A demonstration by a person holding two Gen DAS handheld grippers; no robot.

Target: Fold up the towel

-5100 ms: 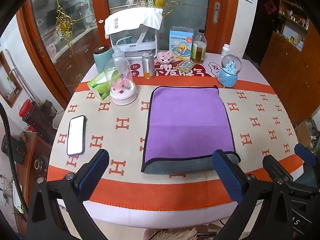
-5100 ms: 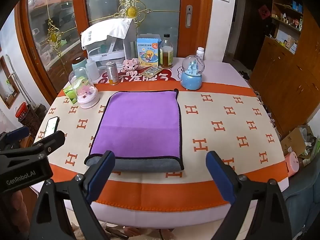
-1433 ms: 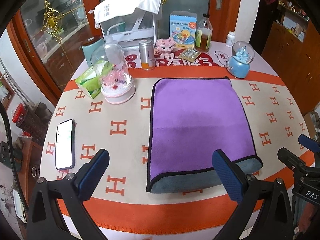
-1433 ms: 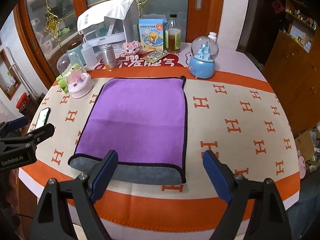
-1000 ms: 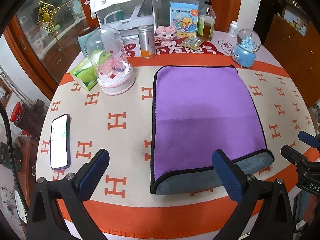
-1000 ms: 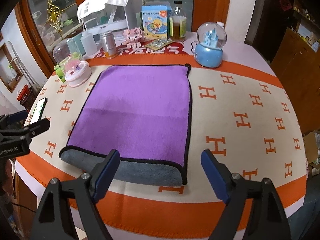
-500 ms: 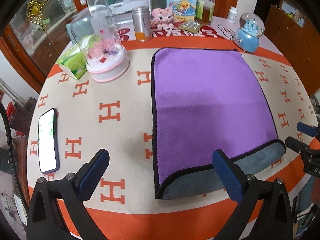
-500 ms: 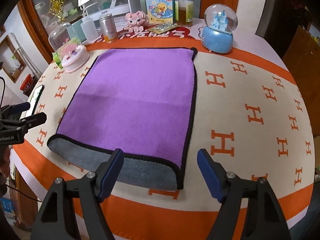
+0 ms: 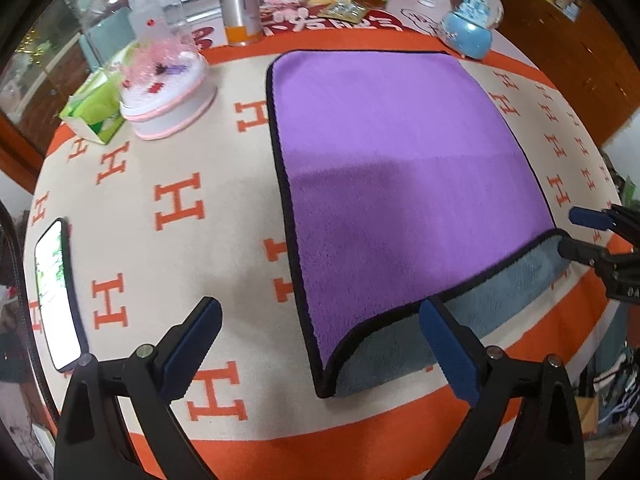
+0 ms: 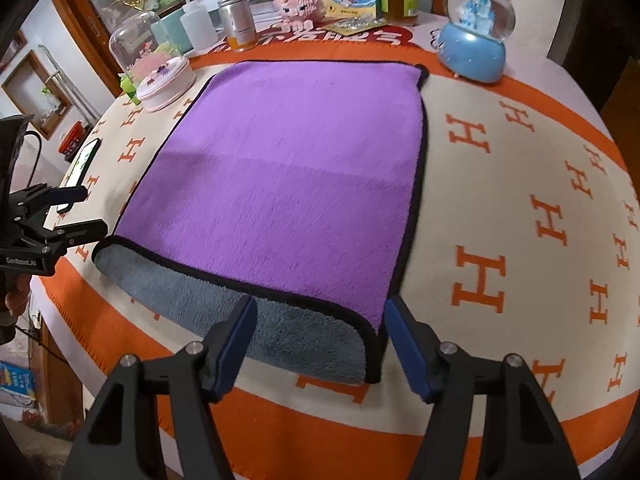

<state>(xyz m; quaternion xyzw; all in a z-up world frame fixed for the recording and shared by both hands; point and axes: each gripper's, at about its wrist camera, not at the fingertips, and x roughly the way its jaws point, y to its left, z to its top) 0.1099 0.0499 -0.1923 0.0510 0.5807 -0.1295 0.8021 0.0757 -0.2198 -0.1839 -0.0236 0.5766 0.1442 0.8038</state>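
Left wrist view: left gripper (image 9: 324, 344) spread wide, grasping nothing, poised at the near left corner of the towel (image 9: 400, 168). Towel flat on the orange-and-cream tablecloth (image 9: 180, 200), purple side up, black-edged, near edge lifted to show a grey underlayer. Phone (image 9: 54, 292) at far left, screen lit. Glass dome (image 9: 160, 68), green tissue pack (image 9: 94, 108), silver can (image 9: 240, 8) and blue snow globe (image 9: 470, 20) along the far side. Right gripper (image 9: 576, 232) entering from the right at the towel's near right corner, 2 fingers apart.

Right wrist view: right gripper (image 10: 318, 340) unclenched, straddling the near right corner of the towel (image 10: 300, 160), holding nothing. Left gripper (image 10: 78, 210) at the left edge, released, just beside the near left corner. Snow globe (image 10: 476, 28) beyond the far right corner.
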